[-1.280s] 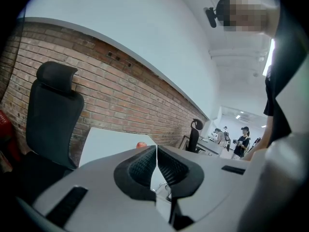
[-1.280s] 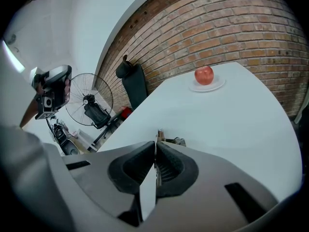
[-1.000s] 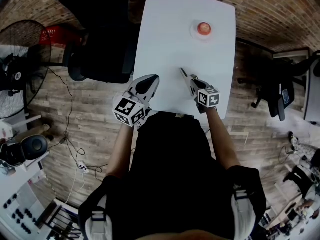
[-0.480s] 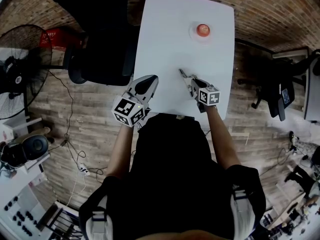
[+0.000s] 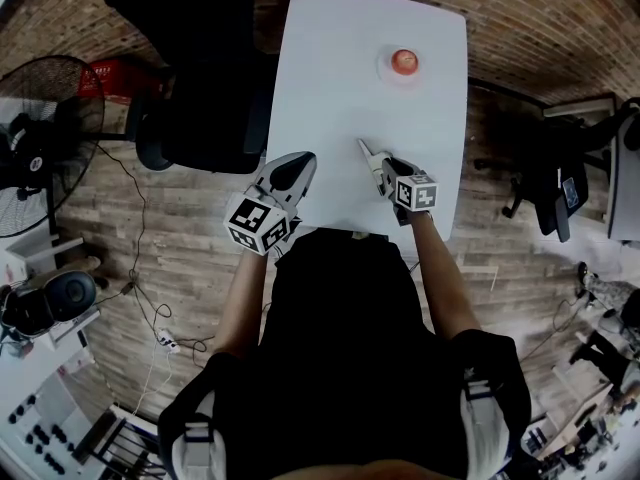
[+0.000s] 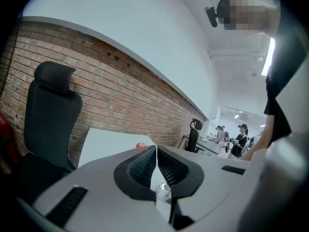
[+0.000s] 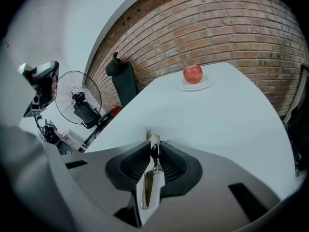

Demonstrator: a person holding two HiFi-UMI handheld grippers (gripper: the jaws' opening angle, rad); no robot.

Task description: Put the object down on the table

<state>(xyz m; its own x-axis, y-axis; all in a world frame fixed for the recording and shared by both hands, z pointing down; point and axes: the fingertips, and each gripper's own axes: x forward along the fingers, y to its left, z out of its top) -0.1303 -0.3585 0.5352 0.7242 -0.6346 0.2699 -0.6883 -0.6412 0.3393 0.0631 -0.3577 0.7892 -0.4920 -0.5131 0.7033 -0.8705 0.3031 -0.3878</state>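
The right gripper [image 7: 153,148] is clamped on a thin metal object [image 7: 148,180]: in its own view the silvery strip stands on edge between the two black pads, its narrow tip poking out just past them and its wider end running back towards the camera. From the head view the strip juts out beyond the jaws over the near part of the white table [image 5: 335,78]. Whether it touches the tabletop cannot be made out, nor what kind of tool it is.

The left gripper [image 6: 157,152] has its jaws pressed together with nothing between them. It hangs at the table's near left edge, well apart from the strip.

Each gripper's cube shows only black-and-white square markers. White print on a red crate [image 5: 100,71] on the floor is too small to read.

Far up the table, a red apple [image 7: 192,73] sits on a small white plate [image 7: 208,83]. To the left stand a black office chair [image 5: 190,68] and a floor fan [image 5: 35,138], the fan cut off by the frame's edge.
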